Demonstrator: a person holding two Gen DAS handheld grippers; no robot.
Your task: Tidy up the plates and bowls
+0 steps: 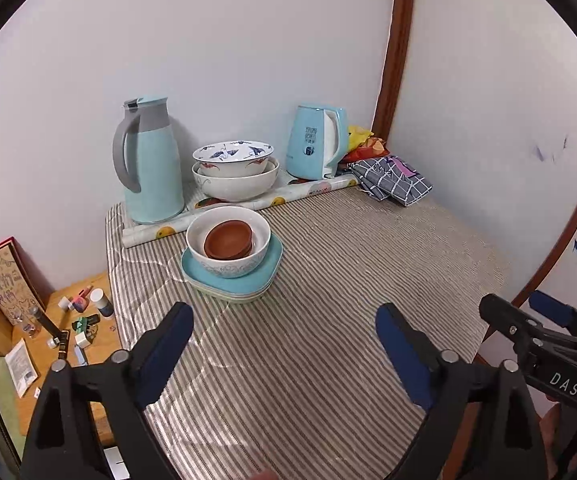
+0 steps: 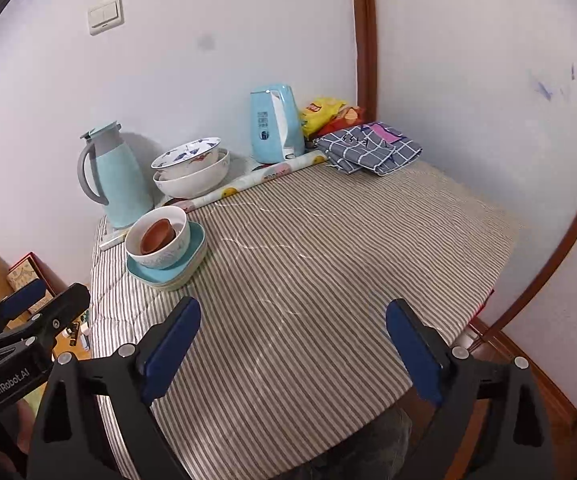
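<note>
The left hand-held gripper [image 1: 284, 340] hangs with its jaws spread wide and nothing between them, above the bare striped cloth of the table [image 1: 328, 280]. The right hand-held gripper [image 2: 292, 340] is likewise wide and holds nothing, over the same cloth.

Take the thermos [image 1: 148, 164] at the table's far left corner as the landmark. Just in front of it, toward the grippers, stands a stack: two brown cups [image 1: 228, 240] nested in a white bowl [image 1: 228, 262], which sits on blue plates [image 1: 248, 280] with paler plates beneath. How many plates the stack holds cannot be told. Just right of the thermos, against the wall, a blue-patterned bowl [image 1: 232, 156] is nested in a larger white bowl [image 1: 236, 184]; these rest on a rolled fruit-print mat [image 1: 288, 200] that runs along the back edge. Further right of the thermos stands a kettle [image 1: 316, 144], then a snack bag [image 2: 322, 112] in the corner and a folded checked cloth [image 1: 392, 178] beside it. Both stacks lie well apart from either gripper. Left of the thermos and lower down, a wooden shelf [image 1: 72, 344] carries small bottles and clutter.
</note>
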